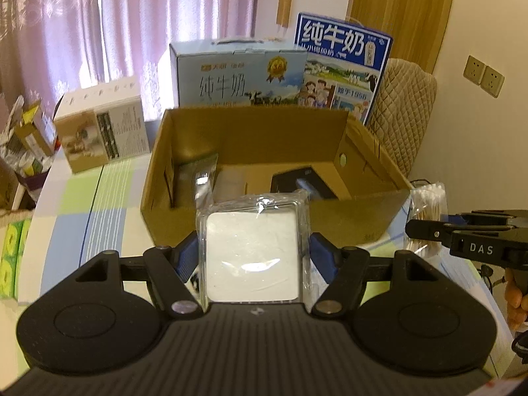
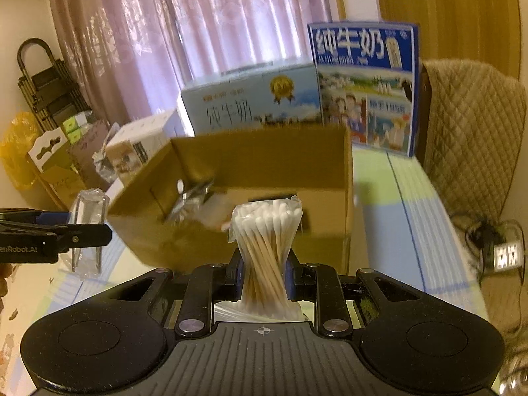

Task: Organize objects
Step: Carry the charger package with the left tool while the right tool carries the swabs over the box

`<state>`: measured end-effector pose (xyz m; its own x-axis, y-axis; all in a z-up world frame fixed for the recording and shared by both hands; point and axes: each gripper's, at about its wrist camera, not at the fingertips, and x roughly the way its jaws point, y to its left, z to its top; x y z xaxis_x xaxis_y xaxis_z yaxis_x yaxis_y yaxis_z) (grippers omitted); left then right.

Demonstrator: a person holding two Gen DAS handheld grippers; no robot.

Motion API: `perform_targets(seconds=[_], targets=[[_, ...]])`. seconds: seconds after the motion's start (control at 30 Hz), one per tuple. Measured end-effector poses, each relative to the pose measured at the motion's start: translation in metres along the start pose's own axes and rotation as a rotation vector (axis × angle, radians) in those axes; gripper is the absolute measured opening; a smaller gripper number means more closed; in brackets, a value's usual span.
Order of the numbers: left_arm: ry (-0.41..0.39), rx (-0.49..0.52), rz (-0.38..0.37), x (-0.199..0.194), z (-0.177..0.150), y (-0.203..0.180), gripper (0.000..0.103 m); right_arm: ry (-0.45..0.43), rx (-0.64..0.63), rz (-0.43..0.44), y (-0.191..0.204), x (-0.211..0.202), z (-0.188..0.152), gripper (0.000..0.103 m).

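Both jaws were loaded: my left gripper (image 1: pixel 253 250) clamped a flat white square pad in clear plastic wrap (image 1: pixel 252 247), my right gripper (image 2: pixel 264 277) a bagged bundle of wooden cotton swabs (image 2: pixel 267 247), each just short of the open brown cardboard box (image 1: pixel 346 221). It already held a few items, so I judged the job partly done. Underneath lay a desk with a pastel checked cloth (image 1: pixel 99 204), milk cartons and pink curtains (image 1: pixel 99 26) behind.

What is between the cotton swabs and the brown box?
Nothing. In the right wrist view, the cotton swabs, pinched in the right gripper, are just in front of the brown box, with only bare tablecloth below.
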<state>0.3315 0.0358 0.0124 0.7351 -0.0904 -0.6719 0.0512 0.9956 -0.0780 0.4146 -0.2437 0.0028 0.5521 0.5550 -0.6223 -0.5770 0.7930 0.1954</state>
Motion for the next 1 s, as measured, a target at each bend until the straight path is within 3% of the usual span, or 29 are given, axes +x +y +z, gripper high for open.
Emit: perform_targets(seconds=[0.2, 0.43, 0.8, 1.0], targets=[[-0.045, 0.027, 0.002, 0.015, 0.031, -0.005, 0.066, -0.049, -0.051, -0.02, 0.002, 0.014, 0.033, 0.02], [-0.064, 0.072, 0.024, 0.047, 0.068, -0.01, 0.067, -0.034, -0.091, -0.092, -0.002, 0.055, 0.065, 0.02], [0.017, 0.125, 0.044, 0.123, 0.103, -0.009, 0.067, 0.168, -0.168, -0.206, -0.023, 0.146, 0.078, 0.02], [0.072, 0.144, 0.051, 0.157, 0.106, -0.005, 0.067, 0.213, -0.227, -0.235, -0.026, 0.171, 0.077, 0.021]])
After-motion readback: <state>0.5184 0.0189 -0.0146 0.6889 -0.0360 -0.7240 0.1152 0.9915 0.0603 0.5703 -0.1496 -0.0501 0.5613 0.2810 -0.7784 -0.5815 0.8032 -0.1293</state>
